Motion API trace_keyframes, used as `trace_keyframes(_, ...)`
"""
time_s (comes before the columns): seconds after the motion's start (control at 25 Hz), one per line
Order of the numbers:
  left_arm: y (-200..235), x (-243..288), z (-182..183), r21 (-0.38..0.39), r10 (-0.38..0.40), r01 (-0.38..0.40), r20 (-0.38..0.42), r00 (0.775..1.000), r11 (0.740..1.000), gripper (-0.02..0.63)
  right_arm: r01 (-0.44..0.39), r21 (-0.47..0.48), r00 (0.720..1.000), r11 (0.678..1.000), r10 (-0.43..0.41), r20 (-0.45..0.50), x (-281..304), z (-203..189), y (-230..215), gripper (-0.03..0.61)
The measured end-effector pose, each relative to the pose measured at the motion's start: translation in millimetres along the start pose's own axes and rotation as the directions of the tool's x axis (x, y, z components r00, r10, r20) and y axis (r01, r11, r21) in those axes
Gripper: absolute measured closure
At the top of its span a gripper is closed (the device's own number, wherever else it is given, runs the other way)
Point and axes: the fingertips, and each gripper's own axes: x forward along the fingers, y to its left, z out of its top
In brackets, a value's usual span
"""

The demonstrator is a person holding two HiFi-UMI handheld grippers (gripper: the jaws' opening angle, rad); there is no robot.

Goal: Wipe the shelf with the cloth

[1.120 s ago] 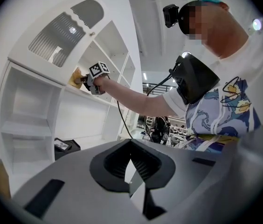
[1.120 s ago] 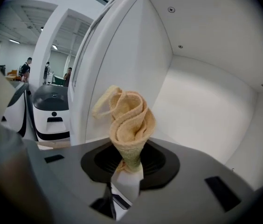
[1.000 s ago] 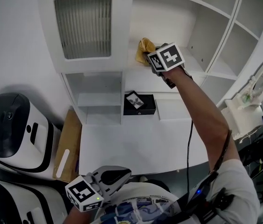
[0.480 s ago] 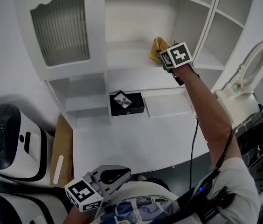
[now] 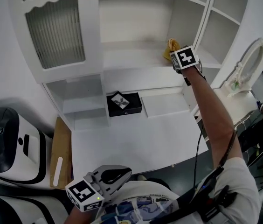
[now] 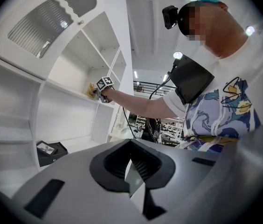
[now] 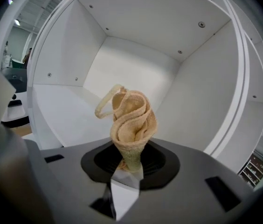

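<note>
Head view: the yellow cloth (image 5: 171, 45) is pinched by the right tool (image 5: 175, 54) at the upper right of the frame, over the right end of the shelf (image 5: 131, 57). Wiping is judged under way. How much remains cannot be told, as no dirt is seen. The left tool (image 5: 114, 175), pressed together and empty, is held at the bottom edge. No writing can be read.
</note>
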Motion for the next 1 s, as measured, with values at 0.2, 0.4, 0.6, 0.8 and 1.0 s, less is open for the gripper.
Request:
trace_keyframes(0.2,4,-11,-4,-0.009,0.003,-0.003,-0.001,1.000,1.000,0.601,-0.015,0.084,0.998,0.996,0.011,0.058,-10,9,3,0.466)
trace_keyframes(0.4,5,-20,-10,-0.023,0.015,-0.015,0.002,1.000,1.000,0.601,-0.189,0.063,0.972,0.980,0.178,0.154,-28,56,81,0.466)
trace_keyframes(0.6,7,-38,-14,-0.039,0.059,-0.059,0.011,0.998,0.998,0.601,-0.368,0.031,0.911,0.929,0.353,0.216,-40,103,170,0.465)
trace_keyframes(0.8,11,-53,-18,-0.066,0.102,-0.100,0.032,0.994,0.993,0.601,-0.456,-0.039,0.861,0.889,0.452,0.233,-49,133,240,0.466)
trace_keyframes(1.0,14,-55,-24,-0.076,0.100,-0.097,0.032,0.994,0.992,0.601,-0.441,-0.054,0.869,0.896,0.442,0.223,-43,130,244,0.466)
